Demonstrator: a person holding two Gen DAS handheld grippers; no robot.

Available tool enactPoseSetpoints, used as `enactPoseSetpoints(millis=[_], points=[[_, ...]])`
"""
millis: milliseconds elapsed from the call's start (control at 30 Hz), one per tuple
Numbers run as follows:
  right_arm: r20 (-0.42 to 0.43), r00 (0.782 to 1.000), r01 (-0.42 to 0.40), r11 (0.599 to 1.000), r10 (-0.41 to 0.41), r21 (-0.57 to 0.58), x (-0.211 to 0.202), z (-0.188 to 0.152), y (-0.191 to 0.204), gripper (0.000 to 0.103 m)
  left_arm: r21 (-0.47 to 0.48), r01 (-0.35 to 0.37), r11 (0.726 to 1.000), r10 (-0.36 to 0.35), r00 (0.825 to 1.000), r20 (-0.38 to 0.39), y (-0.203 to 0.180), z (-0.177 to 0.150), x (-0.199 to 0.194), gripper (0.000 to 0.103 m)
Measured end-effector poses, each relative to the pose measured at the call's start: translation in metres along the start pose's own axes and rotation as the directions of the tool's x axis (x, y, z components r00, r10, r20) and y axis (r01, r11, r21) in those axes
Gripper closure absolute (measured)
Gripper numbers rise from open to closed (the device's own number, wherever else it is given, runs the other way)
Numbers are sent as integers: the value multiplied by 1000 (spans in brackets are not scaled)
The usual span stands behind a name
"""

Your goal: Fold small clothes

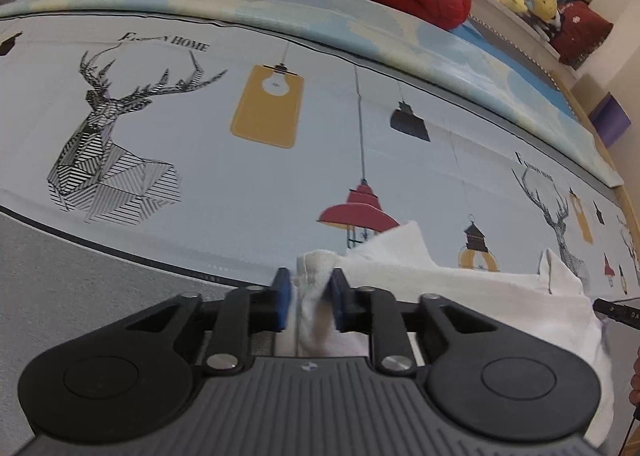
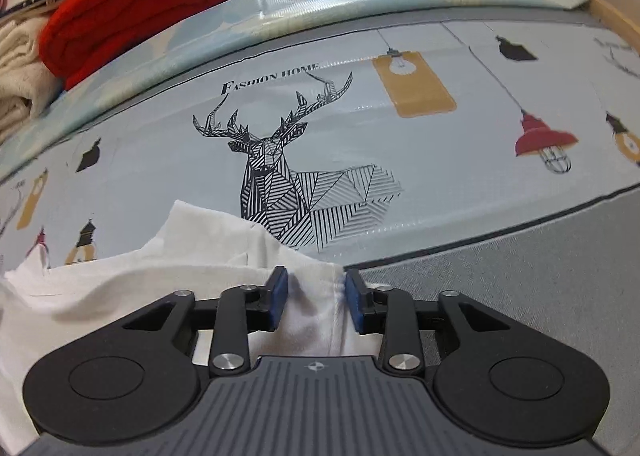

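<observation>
Both grippers – L, R – slightly open, white garment between

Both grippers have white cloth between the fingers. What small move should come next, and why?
Probably carry both grippers forward together over the printed sheet to fold the white garment. The left gripper and the right gripper each pinch a bunched edge, and the cloth sags between them.

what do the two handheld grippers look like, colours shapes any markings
The left gripper and right gripper match: a ribbed grey body with a small round cross emblem, two round black lobes with circular insets, black linkage bars on silver rivets, and jaws faced with blue pads. A thin dark cable shows at the left view's right edge.
</observation>
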State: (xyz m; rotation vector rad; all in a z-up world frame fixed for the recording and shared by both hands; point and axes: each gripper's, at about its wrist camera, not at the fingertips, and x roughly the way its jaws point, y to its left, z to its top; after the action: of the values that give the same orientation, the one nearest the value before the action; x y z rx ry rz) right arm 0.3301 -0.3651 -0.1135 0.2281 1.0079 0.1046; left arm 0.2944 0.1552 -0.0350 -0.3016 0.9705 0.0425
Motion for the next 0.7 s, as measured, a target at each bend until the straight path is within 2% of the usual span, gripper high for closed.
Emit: enactPoseSetpoints(millis=[100, 500, 600, 700], points=[[16, 1000, -9, 1000, 9, -3, -1, 3, 4, 94, -5, 3, 1000, -3, 1000, 7, 3, 2, -1, 91], [44, 999, -1, 1000, 1, 7, -8, 9, 4, 96, -18, 9, 1000, -8, 999, 40, 4, 6, -9, 97], [89, 996, -6, 999, 3, 38, -16, 13, 2, 96, -32, 14, 999, -11, 997, 82, 6, 8, -15, 97], [175, 984, -43, 996, 29, 73, -30, 21, 0, 96, -21, 7, 1000, -4, 990, 140, 3, 12, -22, 97]])
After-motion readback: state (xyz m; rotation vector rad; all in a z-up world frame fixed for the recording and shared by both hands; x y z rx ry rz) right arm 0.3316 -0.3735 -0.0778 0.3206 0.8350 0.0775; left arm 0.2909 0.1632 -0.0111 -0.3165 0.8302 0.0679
